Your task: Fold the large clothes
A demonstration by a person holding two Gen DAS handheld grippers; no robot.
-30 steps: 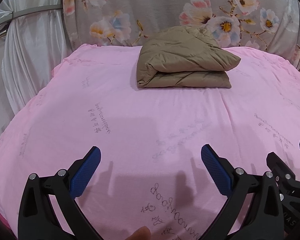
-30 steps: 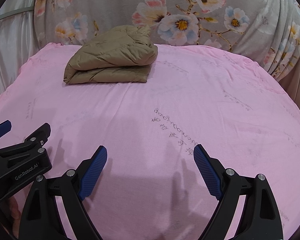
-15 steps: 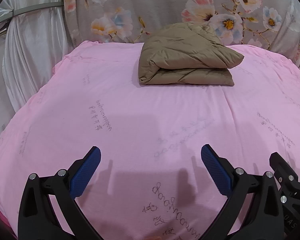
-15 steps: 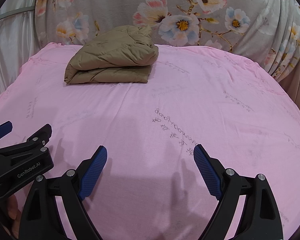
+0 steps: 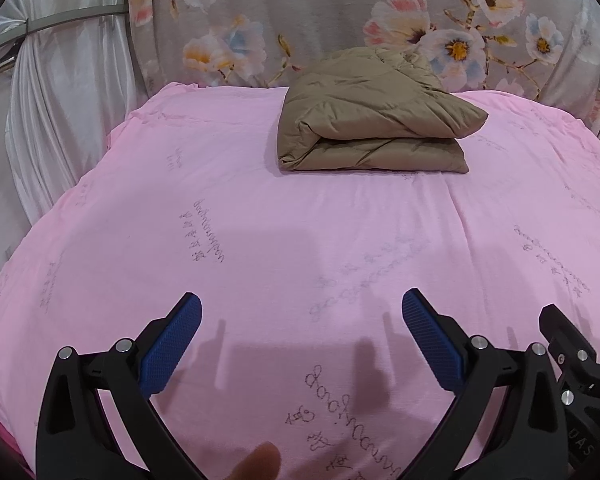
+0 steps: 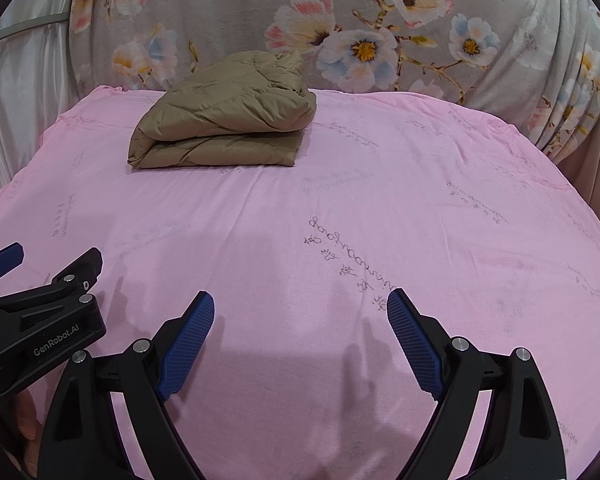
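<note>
A tan quilted jacket [image 5: 372,120] lies folded into a thick bundle at the far side of the pink sheet [image 5: 260,220]; the right wrist view shows the jacket [image 6: 224,120] at far left. My left gripper [image 5: 300,312] hovers over the near part of the sheet, open, nothing between its blue pads. My right gripper [image 6: 300,308] is likewise open and empty, well short of the jacket. In the right wrist view the left gripper [image 6: 40,280] shows side-on at the left edge; in the left wrist view, part of the right gripper's fingers [image 5: 568,336] shows at the right edge.
A grey flowered cloth [image 5: 340,20] hangs behind the pink-covered surface, with white drapery [image 5: 60,100] at the left. The pink sheet [image 6: 420,220] carries faint printed writing. A fingertip [image 5: 260,464] shows at the bottom edge of the left wrist view.
Both views drift only slightly; the jacket sits a little lower in the left wrist view. Both grippers stay open and empty.
</note>
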